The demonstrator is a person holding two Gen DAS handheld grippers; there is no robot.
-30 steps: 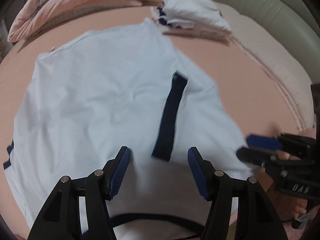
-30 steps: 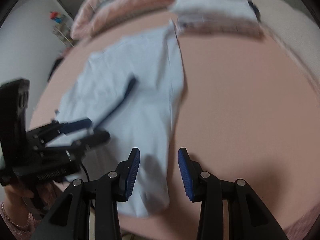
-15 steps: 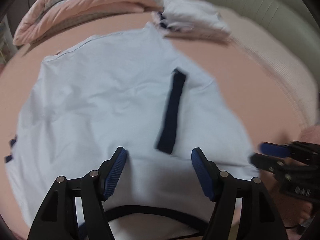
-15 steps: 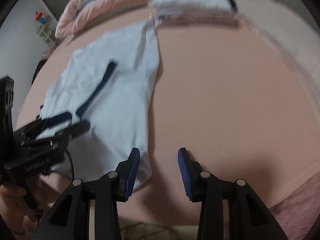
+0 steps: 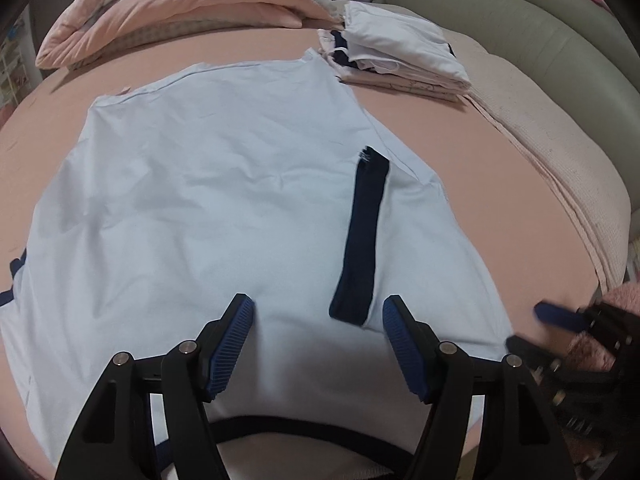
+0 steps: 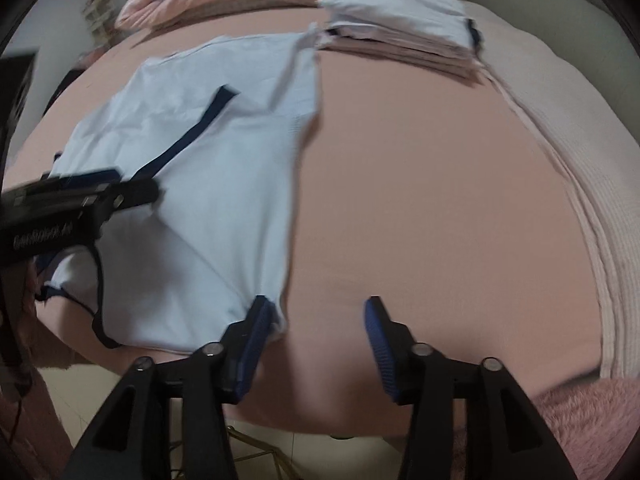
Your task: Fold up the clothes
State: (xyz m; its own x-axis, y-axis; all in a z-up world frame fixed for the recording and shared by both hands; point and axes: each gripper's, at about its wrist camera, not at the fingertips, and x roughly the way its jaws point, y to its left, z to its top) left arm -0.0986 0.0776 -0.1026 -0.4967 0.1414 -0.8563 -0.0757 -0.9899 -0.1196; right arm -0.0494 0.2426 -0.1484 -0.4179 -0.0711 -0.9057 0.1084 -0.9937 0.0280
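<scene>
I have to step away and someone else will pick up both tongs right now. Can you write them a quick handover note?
Left tongs: open, empty, above the near collar end of the light blue shirt.
Right tongs: open, empty, at the shirt's near right corner, over the pink bedsheet.
Shirt lies spread on the bed; its right sleeve with the navy cuff is folded in over the body.
Folded clothes stack sits at the far side.
Left: fold the other sleeve, then the body, and stack it.

Each black plastic hand-held gripper (image 5: pixel 316 344) (image 6: pixel 318 344) carries two angular arms fastened with silver screws, ending in ribbed blue rubber pads (image 5: pixel 234 344). White lettering, too blurred to read, marks the left unit's black body (image 6: pixel 44 236), and a thin black cable (image 6: pixel 98 280) hangs from it.
</scene>
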